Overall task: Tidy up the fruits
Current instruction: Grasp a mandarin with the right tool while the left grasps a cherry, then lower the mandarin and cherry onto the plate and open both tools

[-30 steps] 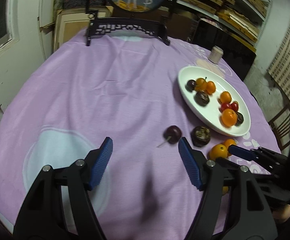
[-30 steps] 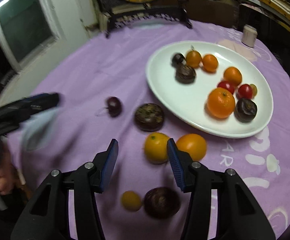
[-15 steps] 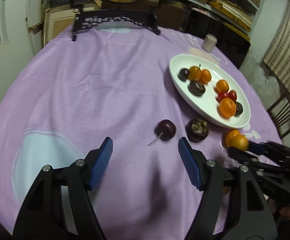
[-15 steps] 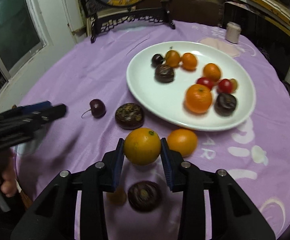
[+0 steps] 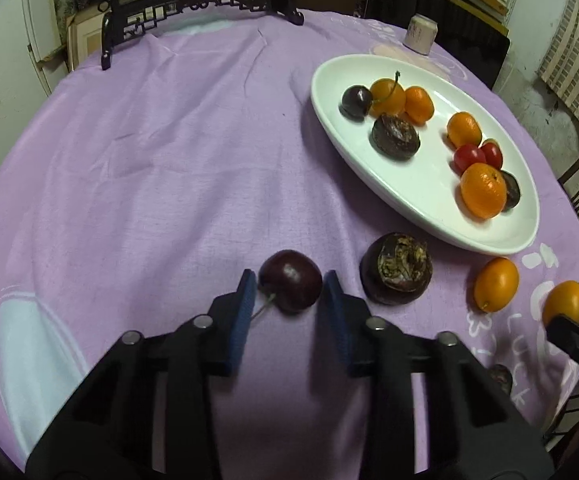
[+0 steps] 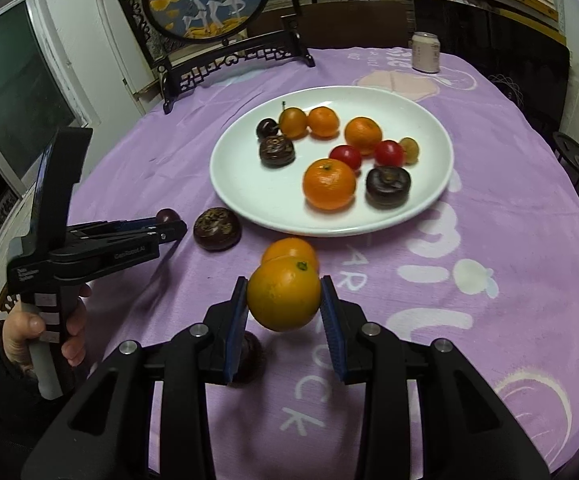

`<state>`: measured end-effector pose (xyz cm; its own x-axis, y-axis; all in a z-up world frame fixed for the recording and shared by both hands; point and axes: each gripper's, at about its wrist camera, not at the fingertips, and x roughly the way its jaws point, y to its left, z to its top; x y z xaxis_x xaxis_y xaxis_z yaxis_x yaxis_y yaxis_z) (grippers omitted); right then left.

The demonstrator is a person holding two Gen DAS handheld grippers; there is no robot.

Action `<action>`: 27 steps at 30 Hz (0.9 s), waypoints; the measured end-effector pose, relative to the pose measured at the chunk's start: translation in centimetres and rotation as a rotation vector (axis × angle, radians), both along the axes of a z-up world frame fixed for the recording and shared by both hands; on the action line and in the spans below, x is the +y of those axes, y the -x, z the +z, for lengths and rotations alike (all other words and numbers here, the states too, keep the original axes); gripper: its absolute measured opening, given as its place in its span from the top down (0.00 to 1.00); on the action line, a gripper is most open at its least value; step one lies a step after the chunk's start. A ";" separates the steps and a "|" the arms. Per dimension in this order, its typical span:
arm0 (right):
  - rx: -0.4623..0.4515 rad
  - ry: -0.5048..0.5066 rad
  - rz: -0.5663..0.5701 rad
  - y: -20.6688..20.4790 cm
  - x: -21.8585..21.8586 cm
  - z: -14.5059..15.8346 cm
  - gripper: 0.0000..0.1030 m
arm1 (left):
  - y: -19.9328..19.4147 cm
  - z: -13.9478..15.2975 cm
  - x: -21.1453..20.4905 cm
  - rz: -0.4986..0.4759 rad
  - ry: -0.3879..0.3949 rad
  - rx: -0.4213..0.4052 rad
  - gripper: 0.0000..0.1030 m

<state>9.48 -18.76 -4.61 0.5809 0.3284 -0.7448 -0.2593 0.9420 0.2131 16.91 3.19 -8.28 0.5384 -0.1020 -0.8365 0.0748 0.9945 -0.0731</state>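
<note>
On the white plate [image 6: 429, 128] lie ten fruits: four orange ones, two red cherry tomatoes, one pale yellowish one, two wrinkled dark passion fruits and one dark cherry. On the purple-clothed counter [image 5: 149, 160] four more lie loose: a dark cherry [image 5: 290, 281], a wrinkled passion fruit [image 5: 396, 274] at its 3 o'clock, an orange kumquat [image 5: 496, 284] beyond that, and a dark fruit [image 6: 249, 356] half hidden under the right gripper.

The left gripper [image 5: 289, 294] has just been closing; its blue fingers [image 5: 245, 308] flank the cherry on the cloth, the right one touching it, the left just beside it.

The right gripper [image 6: 284, 306] pinches an orange citrus fruit [image 6: 283, 298] between its fingers, clear of the cloth, at 6 o'clock from the plate.
</note>
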 end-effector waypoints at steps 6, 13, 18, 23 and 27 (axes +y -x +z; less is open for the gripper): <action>-0.007 -0.015 -0.015 0.2 -0.7 0.1 0.65 | 1.5 1.2 -0.2 -0.027 0.077 -0.018 0.70; -0.004 -0.021 -0.022 -0.3 -1.1 0.0 0.65 | 4.4 5.2 -2.1 -0.116 0.100 -0.102 0.70; -0.028 -0.020 -0.036 -1.7 -1.8 0.8 0.65 | 3.3 6.7 -4.3 -0.170 0.079 -0.118 0.70; -0.065 -0.007 -0.058 -4.5 -2.6 2.0 0.65 | -0.9 7.9 -6.5 -0.191 0.067 -0.119 0.70; -0.098 0.003 -0.065 -7.8 -2.8 2.9 0.65 | -5.3 8.3 -8.4 -0.187 0.066 -0.109 0.70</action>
<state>17.25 -21.54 -1.71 0.6714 0.2853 -0.6840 -0.2168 0.9582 0.1868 22.19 -5.18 0.02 0.5921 -0.2609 -0.7624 0.2681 0.9560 -0.1189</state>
